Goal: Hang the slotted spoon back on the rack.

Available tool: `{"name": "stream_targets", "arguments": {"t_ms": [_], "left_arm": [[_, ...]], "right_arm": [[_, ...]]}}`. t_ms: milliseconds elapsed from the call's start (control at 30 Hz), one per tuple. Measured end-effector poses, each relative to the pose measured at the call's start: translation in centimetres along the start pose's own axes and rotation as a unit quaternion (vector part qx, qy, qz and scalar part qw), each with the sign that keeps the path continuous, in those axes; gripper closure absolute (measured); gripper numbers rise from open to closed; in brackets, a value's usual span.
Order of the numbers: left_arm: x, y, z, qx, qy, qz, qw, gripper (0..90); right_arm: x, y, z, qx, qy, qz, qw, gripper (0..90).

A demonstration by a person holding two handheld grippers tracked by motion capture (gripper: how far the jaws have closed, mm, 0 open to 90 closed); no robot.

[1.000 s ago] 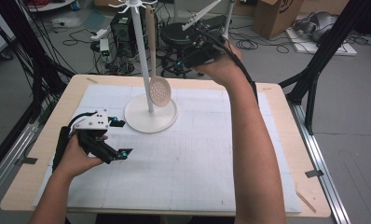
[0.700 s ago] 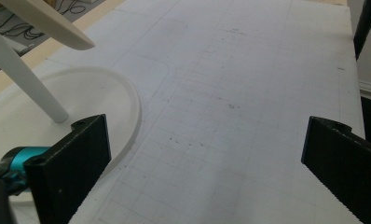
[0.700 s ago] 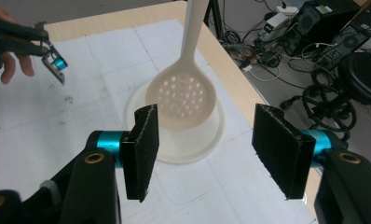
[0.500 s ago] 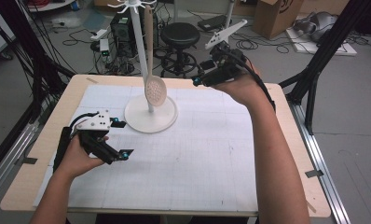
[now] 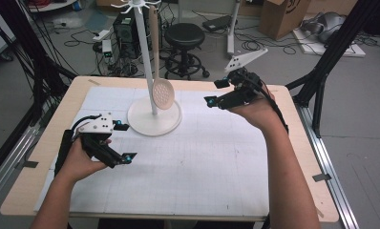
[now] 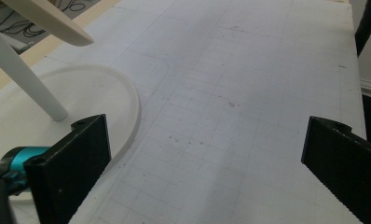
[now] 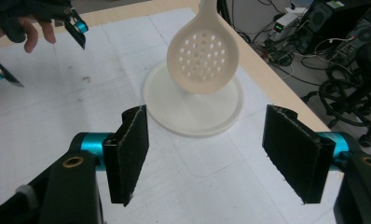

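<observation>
Cream-coloured slotted spoon (image 5: pixel 162 93), wood or pale plastic, round perforated bowl downward; hangs by its long handle from a hook at the top of the white utensil stand (image 5: pixel 154 117), bowl just above the stand's round base, beside the pole; evidently stored so, free to swing and reachable from the table's near side; in the right gripper view the perforated bowl (image 7: pixel 203 52) faces the camera with the base disc behind it.

Stand: white pole on a broad round foot, set on the pale gridded mat (image 5: pixel 216 162) toward the far left-centre of the light wooden table (image 5: pixel 293 100); hooks at the crown.

Right gripper (image 5: pixel 216 93): held aloft to the right of the spoon, apart from it, jaws aimed leftward at it; jaws have just been opening and now stand wide with nothing between them; likely spread to suit the spoon.

Left gripper (image 5: pixel 123 141): low over the mat at the near left, just beside the stand's foot; jaws parted wide and empty; apparently parked there, perhaps to steady the base if needed.

Beyond the table: black stool (image 5: pixel 184 36), cables and cardboard boxes on the floor.
</observation>
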State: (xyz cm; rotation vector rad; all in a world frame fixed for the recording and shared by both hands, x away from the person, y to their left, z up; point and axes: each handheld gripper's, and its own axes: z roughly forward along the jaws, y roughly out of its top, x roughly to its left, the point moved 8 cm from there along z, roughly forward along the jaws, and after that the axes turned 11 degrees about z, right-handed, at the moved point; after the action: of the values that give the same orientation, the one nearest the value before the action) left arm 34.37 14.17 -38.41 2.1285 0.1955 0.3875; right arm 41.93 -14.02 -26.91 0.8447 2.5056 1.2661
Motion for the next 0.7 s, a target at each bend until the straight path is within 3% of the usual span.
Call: {"name": "stream_targets", "arguments": {"t_ms": [233,400,700], "left_arm": [[0.1,-0.1,-0.1,-0.001,0.0,-0.003,1.0,1.8],[0.1,-0.2,0.0,0.001,0.001,-0.004,1.0,1.8],[0.1,-0.2,0.0,0.0,0.001,-0.007,1.0,1.8]], "right_arm": [[0.4,-2.6,0.1,-0.012,0.005,0.003,0.9999,29.9],[0.7,-4.0,-0.2,-0.032,0.014,0.012,0.9993,29.3],[0.6,-7.0,-0.8,-0.042,0.023,0.038,0.9981,26.9]]}}
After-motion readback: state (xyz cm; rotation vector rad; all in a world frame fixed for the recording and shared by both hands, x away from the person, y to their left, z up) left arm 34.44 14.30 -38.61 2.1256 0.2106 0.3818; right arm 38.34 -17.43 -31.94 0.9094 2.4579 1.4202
